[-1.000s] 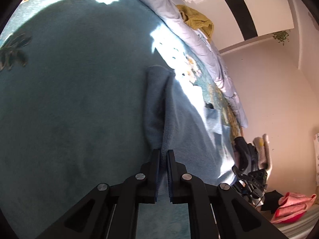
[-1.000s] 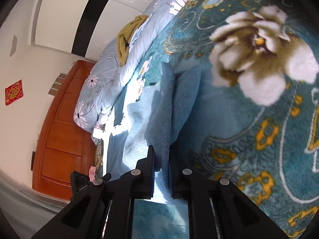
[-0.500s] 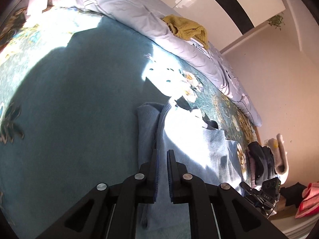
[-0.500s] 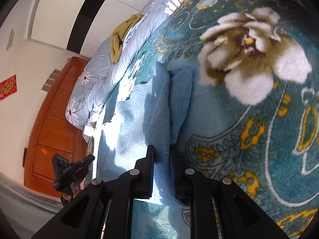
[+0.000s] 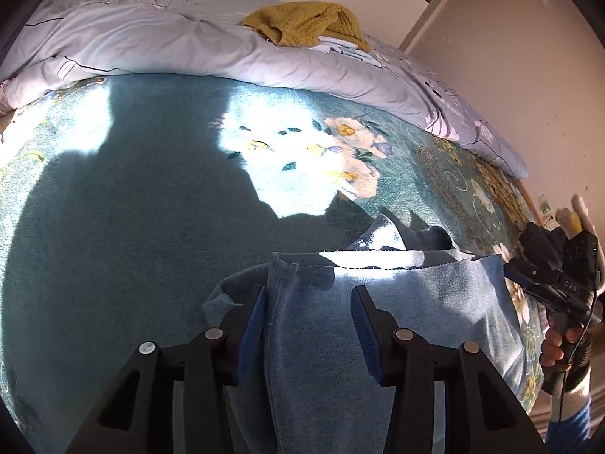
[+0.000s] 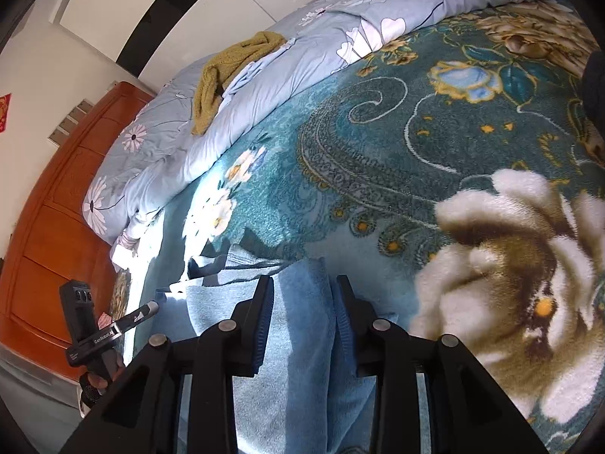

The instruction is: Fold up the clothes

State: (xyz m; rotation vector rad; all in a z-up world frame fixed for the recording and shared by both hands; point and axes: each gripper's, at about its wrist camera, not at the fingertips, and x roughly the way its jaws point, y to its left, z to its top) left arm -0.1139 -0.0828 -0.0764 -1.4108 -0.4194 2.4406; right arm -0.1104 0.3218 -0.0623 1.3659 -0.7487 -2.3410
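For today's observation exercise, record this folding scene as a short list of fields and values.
surface: teal floral blanket on a bed
garment: blue cloth, folded edge lying between both grippers' fingers
left gripper: open, straddling the cloth edge
right gripper: open, straddling the cloth edge
background: pale floral duvet with a mustard knit on it

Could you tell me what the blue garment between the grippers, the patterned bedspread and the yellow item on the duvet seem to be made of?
Blue garment: soft, matte fleece or brushed knit, judging by its fuzzy nap and limp folds. Bedspread: thick plush pile, probably synthetic; its flower tufts stand up. Yellow item: a chunky knit with a visible looped texture. Exact fibres cannot be told.
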